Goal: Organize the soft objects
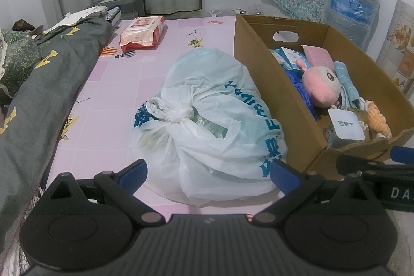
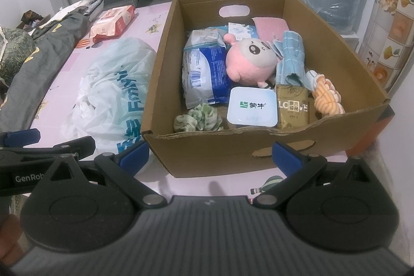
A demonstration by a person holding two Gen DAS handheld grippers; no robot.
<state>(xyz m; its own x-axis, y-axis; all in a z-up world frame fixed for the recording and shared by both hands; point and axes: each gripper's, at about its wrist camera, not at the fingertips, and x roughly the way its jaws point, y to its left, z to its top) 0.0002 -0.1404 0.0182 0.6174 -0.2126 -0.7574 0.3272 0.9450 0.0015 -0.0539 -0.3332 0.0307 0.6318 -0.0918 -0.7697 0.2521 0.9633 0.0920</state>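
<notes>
While the left gripper [image 1: 208, 172] hovers level, fingers apart, before the knotted plastic bag [image 1: 207, 118], the right gripper [image 2: 211, 155] faces the cardboard box [image 2: 207, 154] beside it, fingers spread and empty.

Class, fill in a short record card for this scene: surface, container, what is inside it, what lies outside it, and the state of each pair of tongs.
Surface: pink patterned sheet
Container: open cardboard box
Inside: pink plush toy, blue towel, green scrunchie, white tub
Outside, left of box: knotted white plastic bag, wipes pack
Left tongs: open, empty
Right tongs: open, empty
</notes>
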